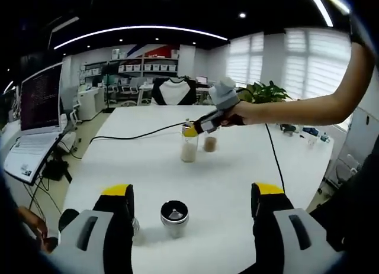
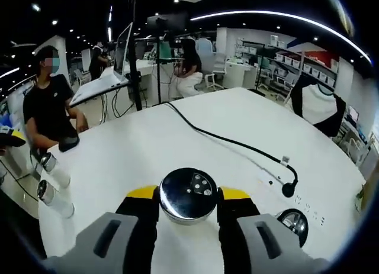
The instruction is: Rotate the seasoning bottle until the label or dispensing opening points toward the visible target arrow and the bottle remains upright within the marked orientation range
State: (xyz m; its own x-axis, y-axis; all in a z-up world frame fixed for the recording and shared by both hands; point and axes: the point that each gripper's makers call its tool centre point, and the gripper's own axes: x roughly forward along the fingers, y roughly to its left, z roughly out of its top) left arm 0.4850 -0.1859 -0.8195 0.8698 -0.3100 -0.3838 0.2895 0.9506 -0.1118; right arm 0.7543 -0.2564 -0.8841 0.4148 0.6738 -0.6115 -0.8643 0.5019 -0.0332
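Left gripper view: left tongs [image 1: 192, 206] stand spread wide and released over the white desk [image 1: 237, 167], with a steel-capped shaker [image 1: 174, 218] between the jaws but touching neither.
Beyond that shaker: the right tongs [image 1: 190, 131] reach in from the person's arm [image 1: 308, 108] onto a pale seasoning bottle [image 1: 189, 148]; a smaller brown-filled jar [image 1: 209, 144] stands just beside the bottle.
Right gripper view: right tongs [image 2: 188, 194] have their yellow-tipped jaws pressed to both sides of the seasoning bottle's perforated chrome cap [image 2: 188, 194], so they look clenched on it.
Near the bottle: a black cable [image 2: 237, 145] crosses the desk [image 2: 148, 144] behind it; another chrome lid [image 2: 292, 222] sits close at one side.
Target arrow: I cannot make one out.
Doing it well: I judge the twist should turn about the bottle's own upright axis, slowly, grip level, watching the cap holes as the pointer.
Risk: squeezing off-centre could tilt it.
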